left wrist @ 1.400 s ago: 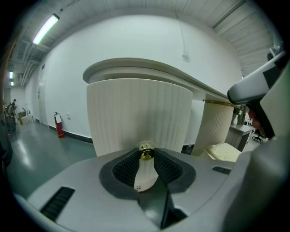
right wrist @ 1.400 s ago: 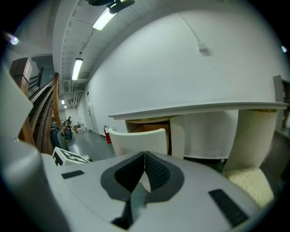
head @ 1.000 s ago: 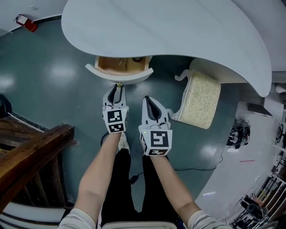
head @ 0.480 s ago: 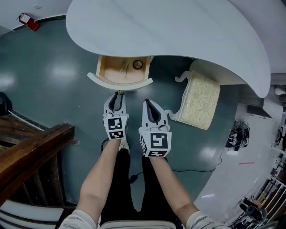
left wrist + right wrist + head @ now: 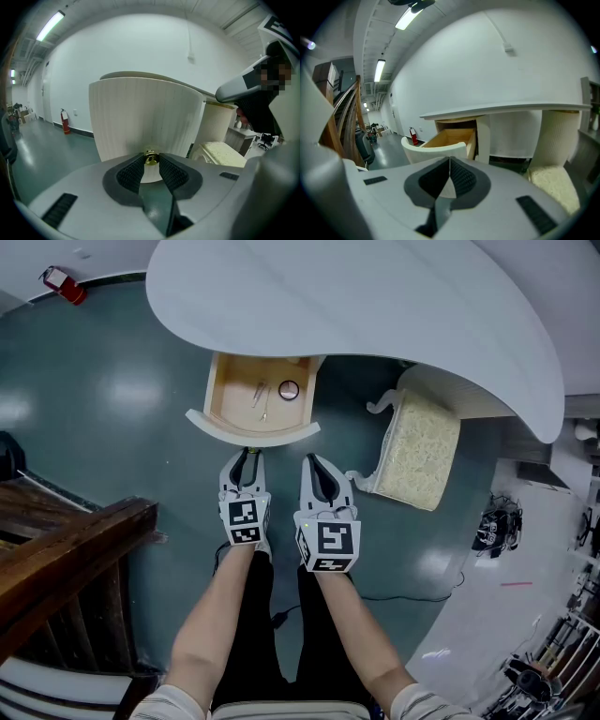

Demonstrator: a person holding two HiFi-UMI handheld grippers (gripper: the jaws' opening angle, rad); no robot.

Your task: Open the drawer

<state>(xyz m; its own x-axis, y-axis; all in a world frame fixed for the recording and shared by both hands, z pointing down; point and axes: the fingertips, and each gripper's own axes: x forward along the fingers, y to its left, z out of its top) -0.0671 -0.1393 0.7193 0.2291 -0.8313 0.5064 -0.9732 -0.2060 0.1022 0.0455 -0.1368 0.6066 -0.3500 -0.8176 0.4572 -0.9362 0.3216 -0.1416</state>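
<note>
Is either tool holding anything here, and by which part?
The left tool grips the drawer by its small brass knob, pinched between the jaw tips. The right tool is shut on nothing.

A drawer (image 5: 272, 436) is seen drawn out from under a white table (image 5: 375, 296). The left gripper (image 5: 247, 455) is set against its curved front, and the right gripper (image 5: 317, 465) is held beside it.

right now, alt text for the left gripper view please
The left gripper has its jaws closed on the brass knob of a curved, ribbed white drawer front. A cream cushioned stool sits at right, a red fire extinguisher by the far wall at left.
</note>
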